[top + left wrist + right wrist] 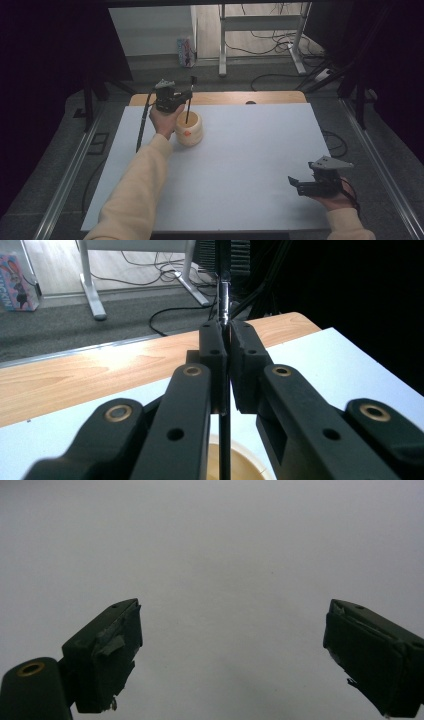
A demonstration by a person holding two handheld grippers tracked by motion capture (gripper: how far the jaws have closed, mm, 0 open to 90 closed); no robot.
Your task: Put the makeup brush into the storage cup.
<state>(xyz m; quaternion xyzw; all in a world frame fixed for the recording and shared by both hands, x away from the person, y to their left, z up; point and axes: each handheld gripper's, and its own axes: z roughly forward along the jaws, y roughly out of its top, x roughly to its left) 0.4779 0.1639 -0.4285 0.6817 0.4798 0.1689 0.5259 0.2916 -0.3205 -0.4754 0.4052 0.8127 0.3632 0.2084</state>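
Pinching a thin black rod with a silvery metal band (224,295), the left gripper (186,96) holds it upright over the squat cream-coloured round pot (189,131) near the desk's (250,165) far left corner. It looks light, stiff and slippery (grip mid-shaft). The right gripper (232,655) hangs wide apart, empty, by the near right corner.

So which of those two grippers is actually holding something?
The left gripper, at the far side of the table: it is shut on a thin black stick standing in the cream pot. The right gripper is open, over bare white surface.
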